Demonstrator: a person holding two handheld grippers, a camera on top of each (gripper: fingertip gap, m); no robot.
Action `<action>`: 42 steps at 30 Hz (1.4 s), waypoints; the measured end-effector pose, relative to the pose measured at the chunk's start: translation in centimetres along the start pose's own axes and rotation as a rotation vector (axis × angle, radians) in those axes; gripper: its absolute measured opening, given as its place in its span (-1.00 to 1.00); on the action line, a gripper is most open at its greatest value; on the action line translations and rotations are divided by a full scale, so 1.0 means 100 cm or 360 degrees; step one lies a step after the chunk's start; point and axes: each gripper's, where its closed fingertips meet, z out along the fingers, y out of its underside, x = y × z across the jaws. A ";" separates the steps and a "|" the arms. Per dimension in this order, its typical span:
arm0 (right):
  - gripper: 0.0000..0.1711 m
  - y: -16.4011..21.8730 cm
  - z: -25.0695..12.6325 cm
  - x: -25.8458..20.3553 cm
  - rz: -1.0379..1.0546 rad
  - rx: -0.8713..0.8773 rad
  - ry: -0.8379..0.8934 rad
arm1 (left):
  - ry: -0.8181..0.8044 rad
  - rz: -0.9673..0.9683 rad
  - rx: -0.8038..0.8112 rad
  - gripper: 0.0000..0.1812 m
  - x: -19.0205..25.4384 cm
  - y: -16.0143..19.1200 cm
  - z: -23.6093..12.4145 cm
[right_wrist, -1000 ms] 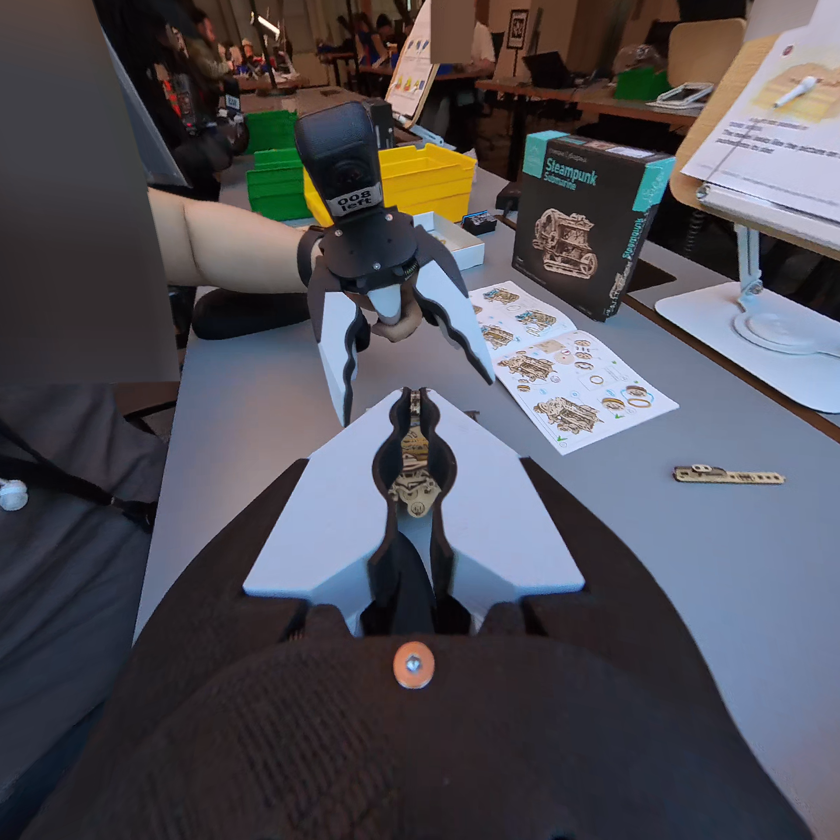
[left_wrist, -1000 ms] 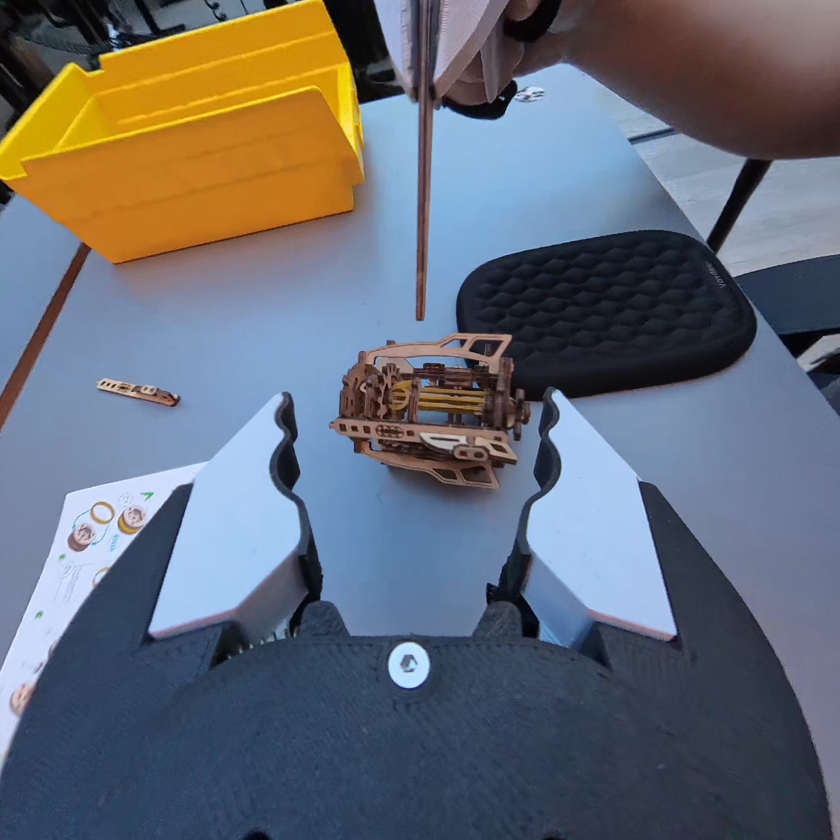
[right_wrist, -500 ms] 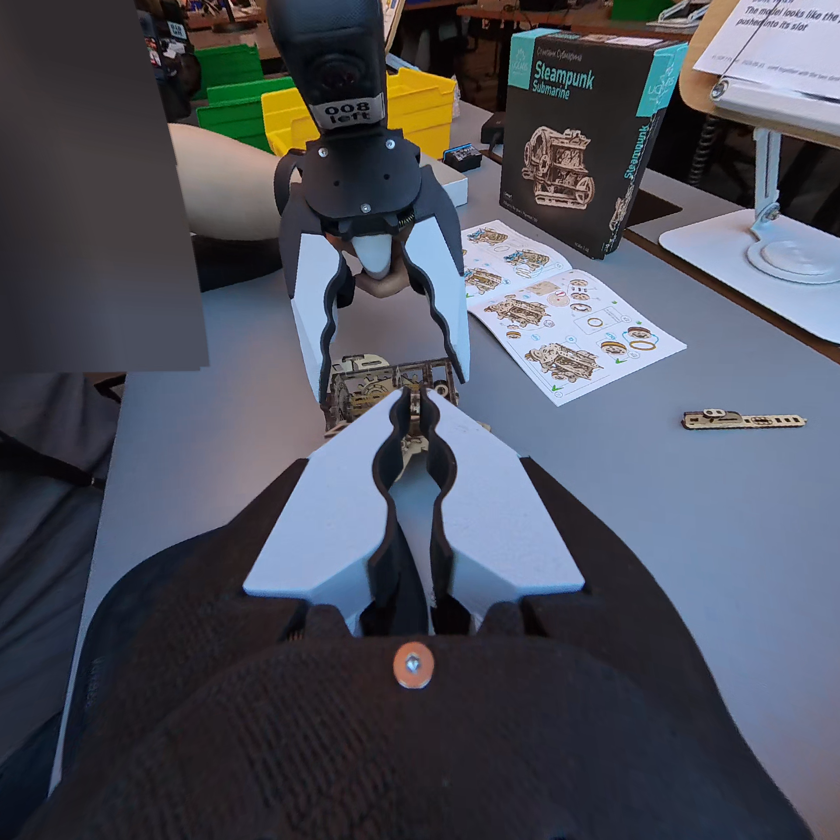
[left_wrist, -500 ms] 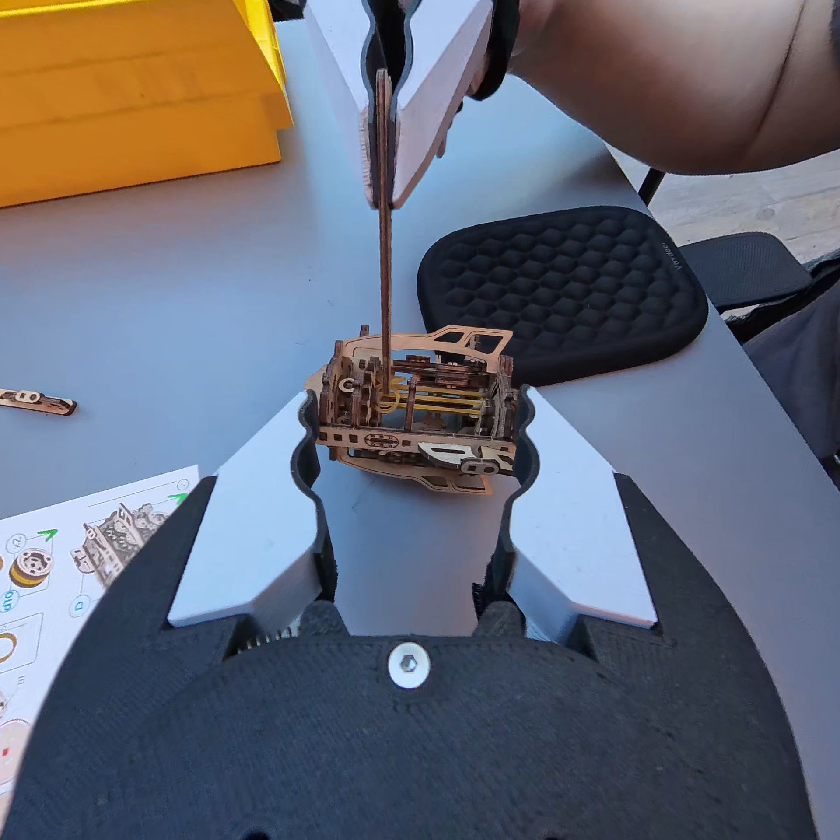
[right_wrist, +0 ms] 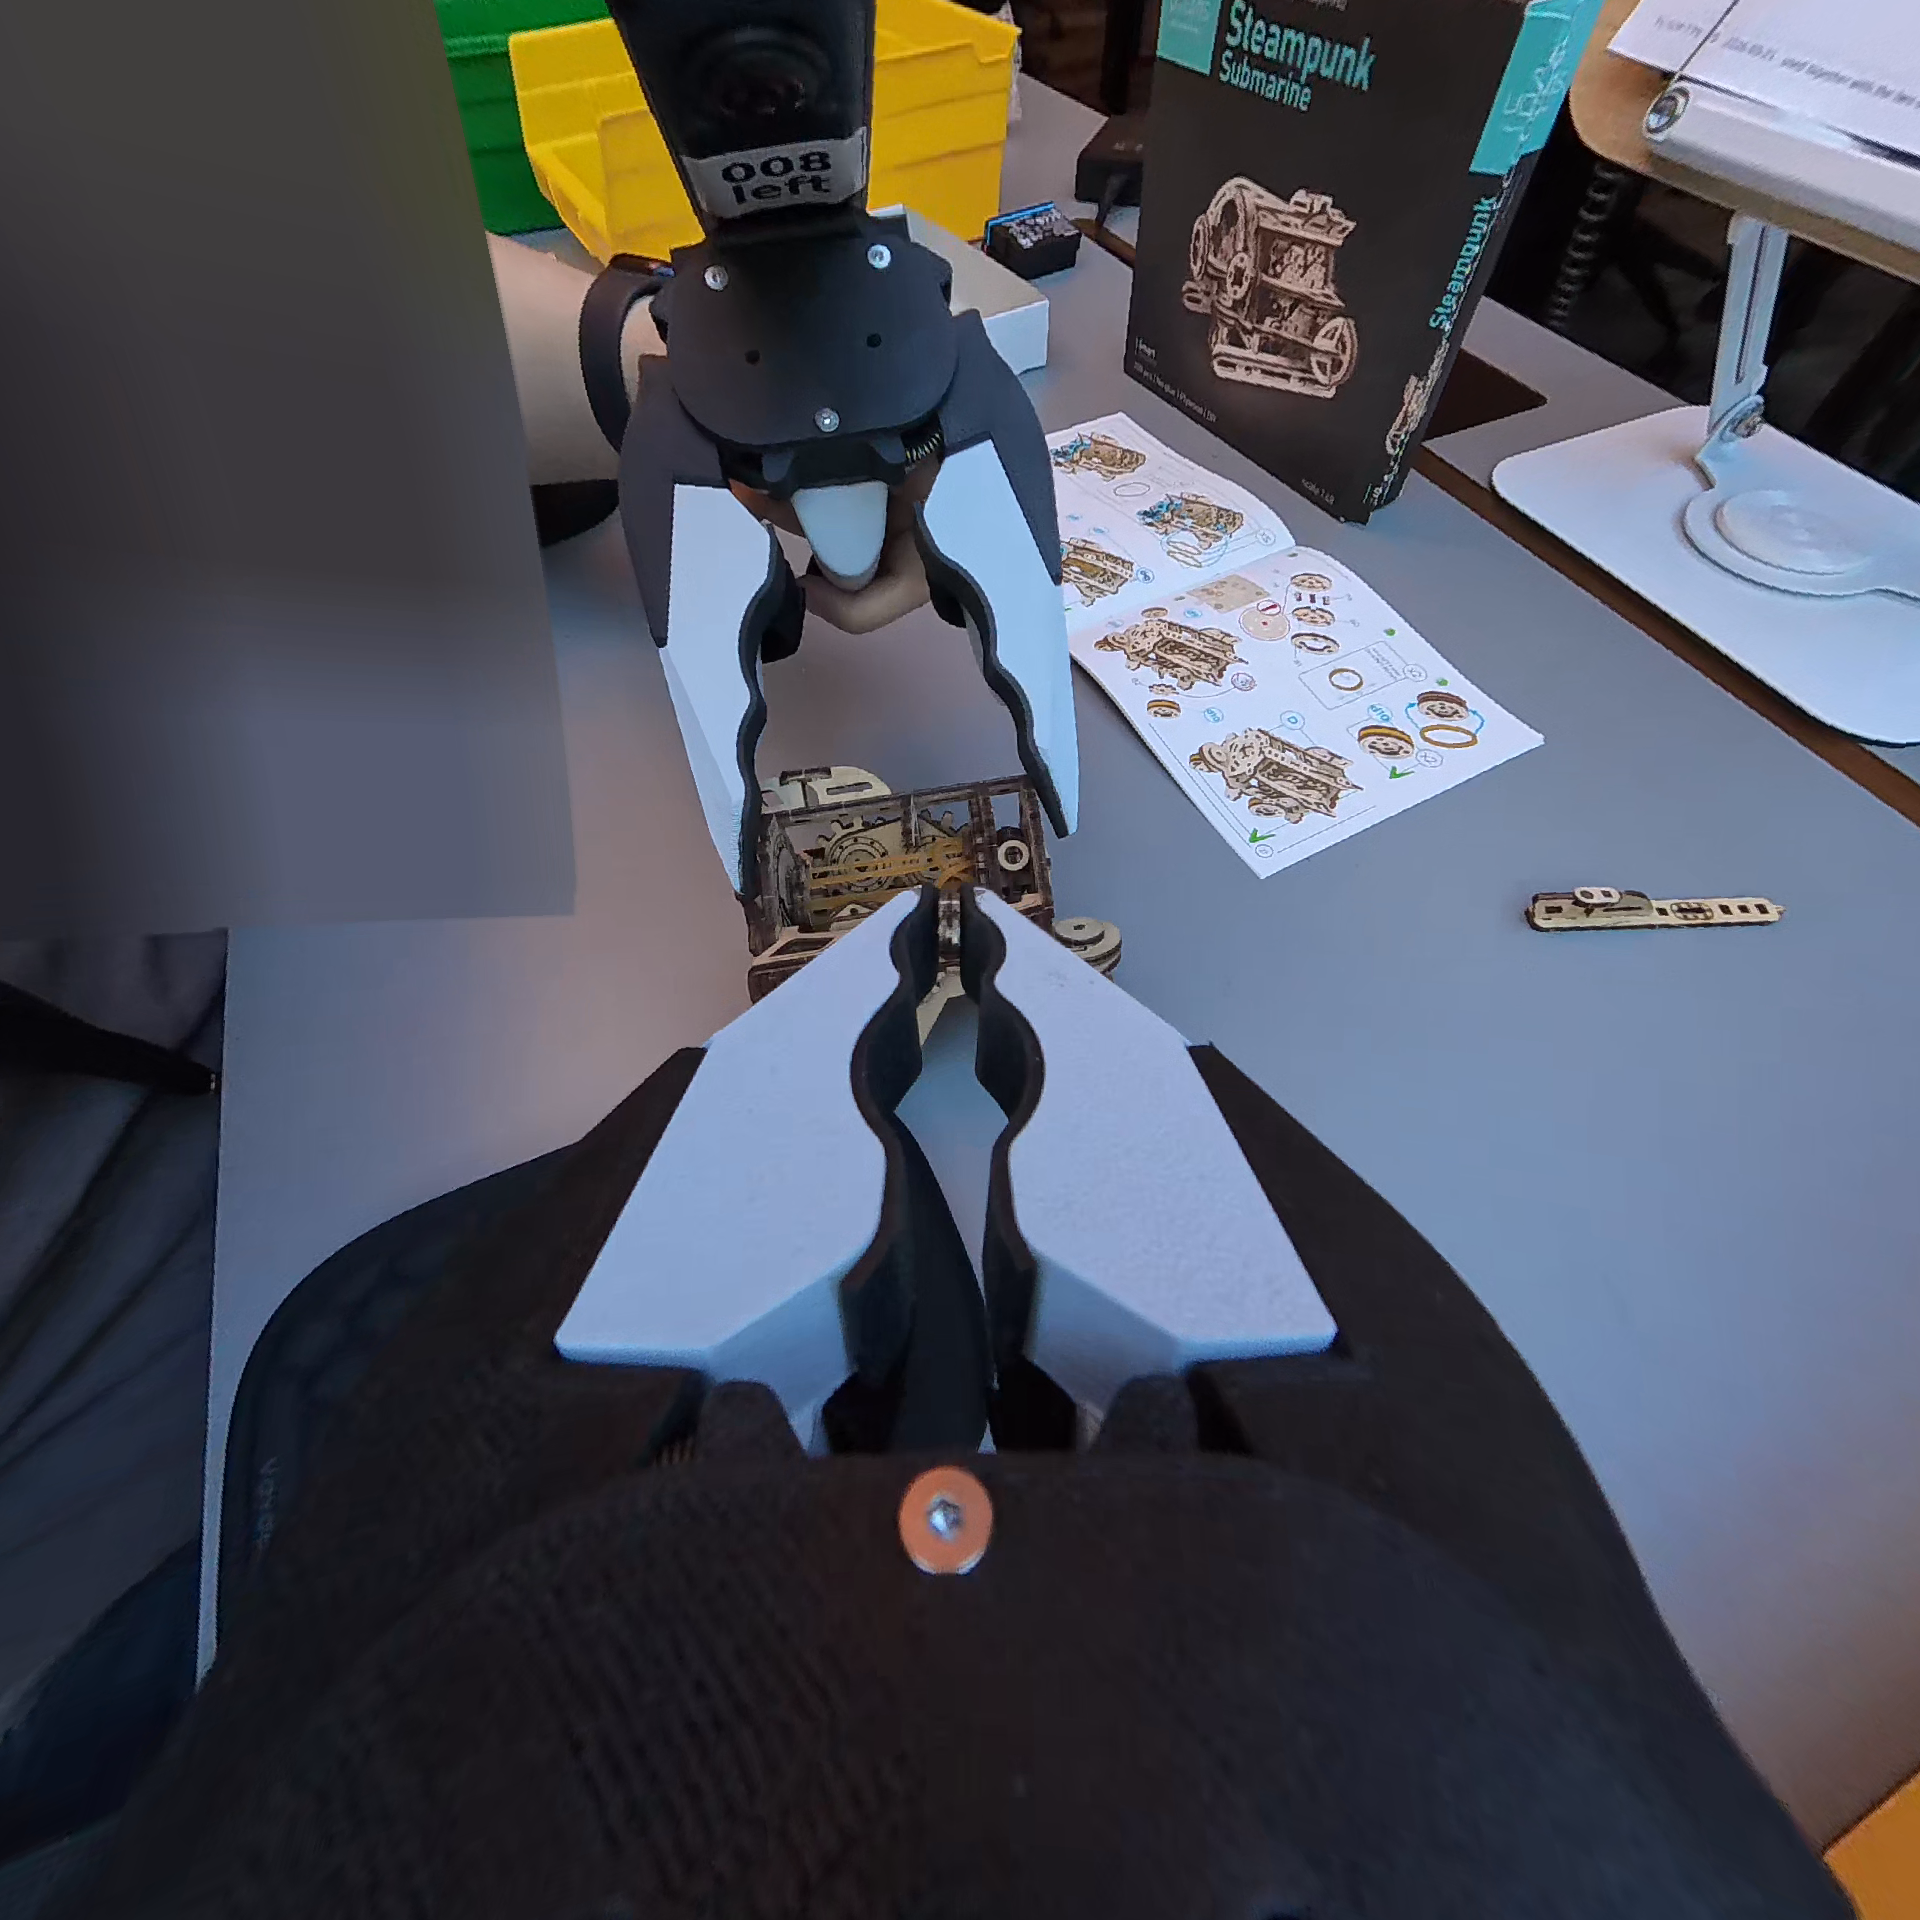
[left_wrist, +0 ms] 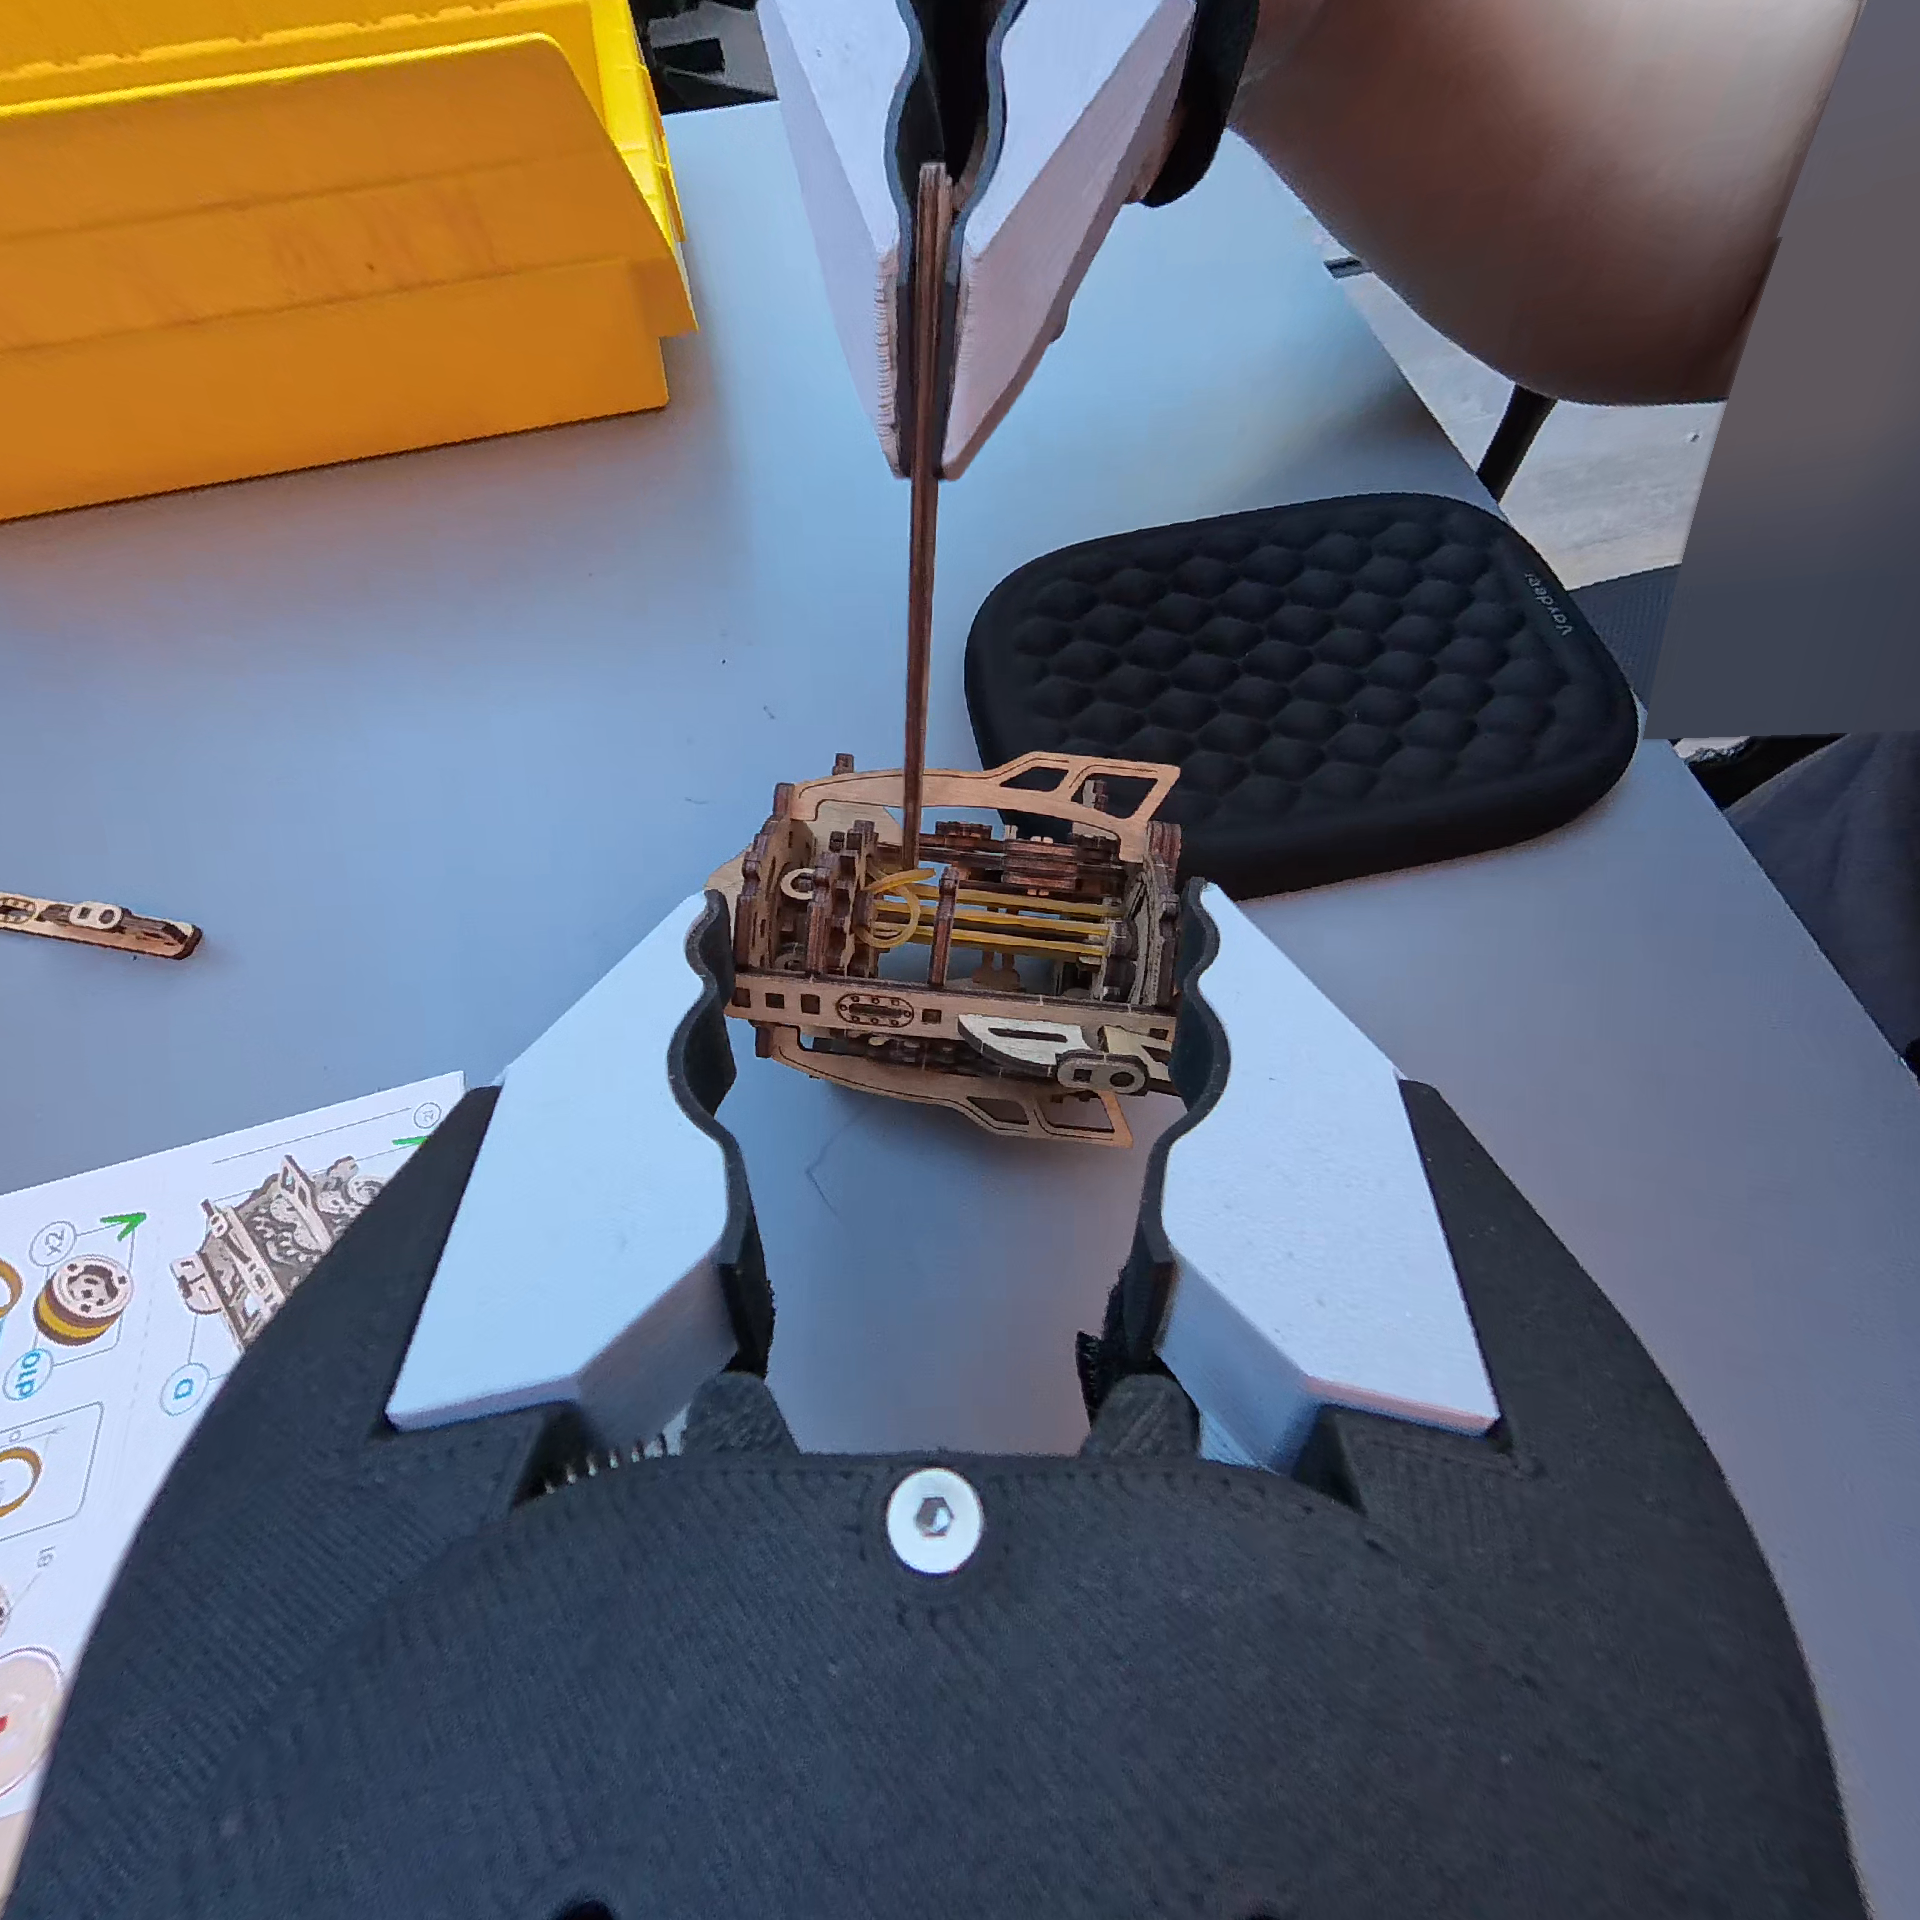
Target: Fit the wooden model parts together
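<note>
We work on a grey table (left_wrist: 436, 665) in a busy workshop, with green and yellow bins (right_wrist: 935, 114) on desks behind. Our left gripper (left_wrist: 951, 966) is spread wide around the wooden model (left_wrist: 956, 935), one finger at each end of it; whether the pads actually press it we cannot tell. The model stands on the table just in front of a black quilted pad (left_wrist: 1299, 686). Our right gripper (right_wrist: 943, 914) is closed on a thin flat wooden part (left_wrist: 920, 665), held edge-on and upright, its lower end down among the gears and yellow rubber bands at the model's left end. A loose wooden strip (right_wrist: 1652, 911) lies well apart on the table, near the open instruction sheet (right_wrist: 1288, 665). A dark kit box (right_wrist: 1320, 239) stands behind the sheet, a white stand (right_wrist: 1745, 499) beside it, and yellow bins (left_wrist: 312, 260) sit at the far left.
</note>
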 end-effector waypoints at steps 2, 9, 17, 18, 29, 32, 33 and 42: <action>-0.99 -0.001 0.003 -0.002 0.0016 0.0007 -0.0035 | -0.0002 -0.0003 0.0007 -0.07 0.000 0.000 0.000; -0.99 -0.007 0.000 -0.003 0.0252 0.0139 -0.0239 | 0.0000 0.0007 0.0013 -0.07 0.001 0.000 0.000; -0.99 0.001 0.006 -0.002 0.0318 0.0099 -0.0343 | 0.0003 0.0007 0.0018 -0.07 0.001 -0.001 0.000; -0.99 0.000 0.006 -0.005 0.0292 0.0097 -0.0349 | 0.0003 0.0007 0.0019 -0.07 0.001 -0.001 0.000; -0.99 -0.008 0.013 -0.005 0.0115 -0.0014 -0.0294 | 0.0003 0.0012 0.0026 -0.07 0.000 -0.002 0.002; -0.99 -0.005 0.018 -0.009 0.0114 -0.0060 -0.0337 | -0.0002 0.0012 0.0027 -0.07 0.000 -0.002 0.002; -0.99 -0.005 0.019 -0.013 0.0107 -0.0074 -0.0350 | -0.0005 0.0014 0.0028 -0.06 0.000 -0.002 0.002; -0.99 -0.007 0.019 -0.025 0.0017 -0.0161 -0.0234 | -0.0128 0.0055 0.0078 0.07 -0.004 -0.006 0.004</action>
